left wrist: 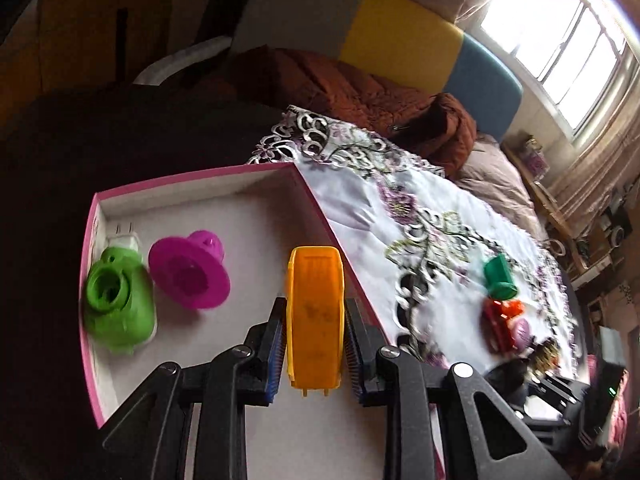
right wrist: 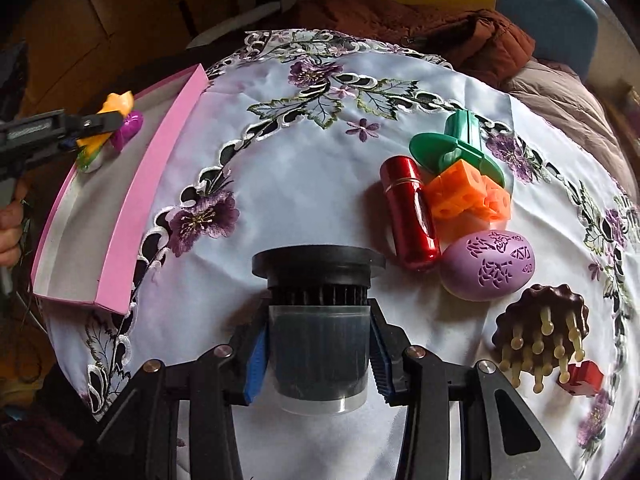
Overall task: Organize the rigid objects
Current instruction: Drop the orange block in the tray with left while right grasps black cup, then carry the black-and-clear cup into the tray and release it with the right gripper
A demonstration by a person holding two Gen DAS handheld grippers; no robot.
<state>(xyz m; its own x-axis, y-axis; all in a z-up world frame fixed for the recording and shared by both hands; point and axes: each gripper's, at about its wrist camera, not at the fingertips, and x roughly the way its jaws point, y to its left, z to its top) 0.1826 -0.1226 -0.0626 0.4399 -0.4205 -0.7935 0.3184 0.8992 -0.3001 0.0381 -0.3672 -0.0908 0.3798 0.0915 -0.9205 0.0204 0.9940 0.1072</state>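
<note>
My left gripper (left wrist: pixel 314 308) is shut on an orange plastic piece (left wrist: pixel 316 320) and holds it above the white floor of the pink-walled box (left wrist: pixel 192 178). A green flanged piece (left wrist: pixel 116 300) and a magenta one (left wrist: pixel 188 276) lie in the box's far left corner. My right gripper (right wrist: pixel 318 320) is shut on a black ribbed cylinder with a clear cap (right wrist: pixel 318 344), its black flange pointing towards the embroidered cloth (right wrist: pixel 312 184). In the right wrist view the left gripper (right wrist: pixel 100 124) with the orange piece (right wrist: pixel 116 108) hangs over the box (right wrist: pixel 160 160).
On the cloth to the right lie a red metal cylinder (right wrist: pixel 412 216), orange cube blocks (right wrist: pixel 468 196), a green flanged piece (right wrist: pixel 452 144), a purple egg (right wrist: pixel 488 264), a brown pegged brush (right wrist: pixel 540 328) and a small red block (right wrist: pixel 584 376). A brown jacket (right wrist: pixel 420 20) lies beyond.
</note>
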